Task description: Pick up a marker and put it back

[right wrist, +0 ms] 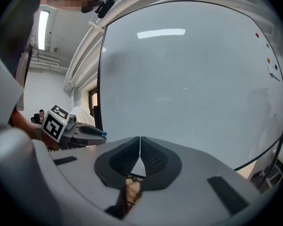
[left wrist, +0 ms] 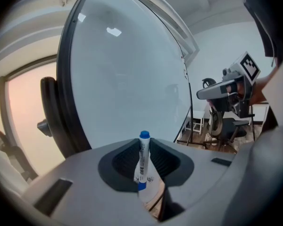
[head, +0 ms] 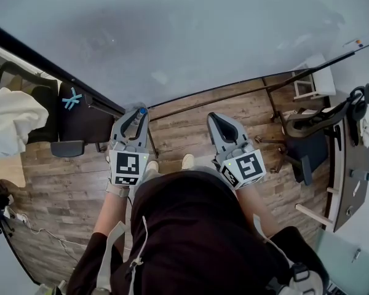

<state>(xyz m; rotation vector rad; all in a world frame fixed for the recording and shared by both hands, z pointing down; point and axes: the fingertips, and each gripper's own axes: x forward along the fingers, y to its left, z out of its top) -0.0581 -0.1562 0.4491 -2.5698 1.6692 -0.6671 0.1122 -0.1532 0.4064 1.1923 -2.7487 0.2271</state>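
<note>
Here, in the head view, a person stands facing a large whiteboard (head: 203,35) that fills the upper half of the frame. A wood-plank floor (head: 61,189) runs below it.

- At centre-left is the left gripper (head: 137,118), jaws clamped on the marker (head: 141,111). The blue cap pokes out past the jaw tips, toward the board's lower edge.
- The left gripper view confirms the grip. The marker stands upright, pinched between the two ribbed pads (left wrist: 125,161). It has a white barrel with dark print, a blue cap on top and a blue band lower down, and the cap rises clear of the pad tops.
- Whether the cap touches the board, I cannot tell.
- At centre-right is the right gripper (head: 217,121), about level with the left one and well apart from it.
- In the right gripper view its jaws meet at the tips with nothing between them. Only a small triangular gap shows lower down.
- A tag cube (head: 127,167) sits on the back of the left gripper, and the right one carries its own cube.

Surroundings:
- A dark chair (head: 80,118) stands at the left of the frame, with a blue tape cross (head: 72,98) on it.
- A white cloth (head: 9,125) is draped at the far left.
- A black office chair (head: 310,137) stands at the right, with a white stool (head: 313,82) above it near the board's lower edge.
- The right gripper view shows a few small coloured dots (right wrist: 268,60) at the board's upper right.
</note>
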